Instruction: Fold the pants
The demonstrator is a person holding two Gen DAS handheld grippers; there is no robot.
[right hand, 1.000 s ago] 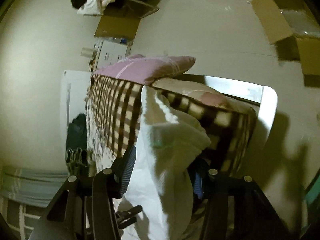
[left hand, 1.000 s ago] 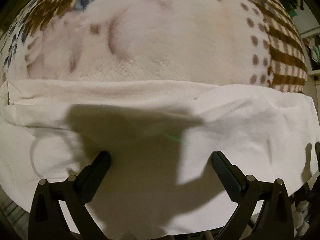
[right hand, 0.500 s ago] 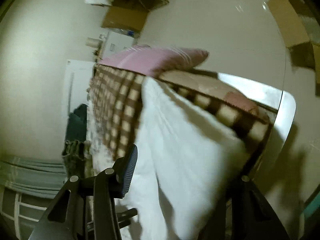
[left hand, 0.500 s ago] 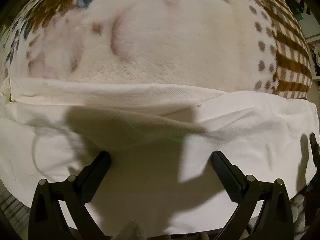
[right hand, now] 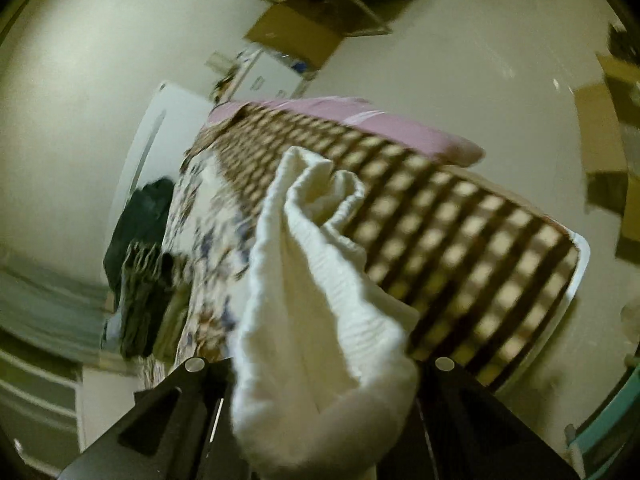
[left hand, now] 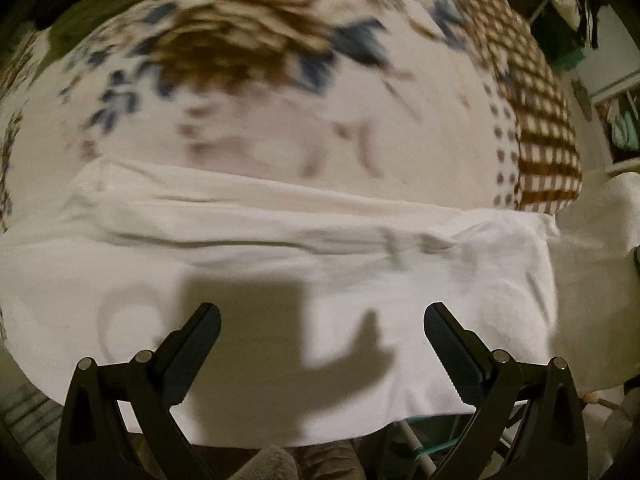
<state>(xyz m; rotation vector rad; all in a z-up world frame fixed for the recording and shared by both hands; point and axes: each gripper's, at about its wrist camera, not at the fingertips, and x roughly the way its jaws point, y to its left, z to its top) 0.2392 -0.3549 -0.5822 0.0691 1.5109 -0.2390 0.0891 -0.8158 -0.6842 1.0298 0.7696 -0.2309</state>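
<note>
bed blanket (left hand: 280, 120), floral with a brown check border, fills everything ahead of the left fingers and carries the work. blurred in both views.

white pants (left hand: 280, 248) lie flat across it, spread side to side just ahead of and under the left fingertips, with a lengthwise ridge of cloth along the far edge. looks like they are already doubled once; judgement only.

left gripper (left hand: 322, 316): fingers wide apart, nothing between them, hovering over the near part of the cloth. likely free so it can pin or smooth the flat part while the other end comes over.

right gripper (right hand: 320, 364): a bunched end of the white pants (right hand: 316, 288) rises from between its fingers and covers the tips. the cloth appears held there, lifted off the bed, probably to carry that end across for the next fold.

pink pillow (right hand: 360, 120) sits beyond the right fingers at the bed's far end; dark clothing pile (right hand: 140, 240) to their left, beside the bed. cardboard boxes (right hand: 304, 36) on the floor farther off. none sits in the fold path.
</note>
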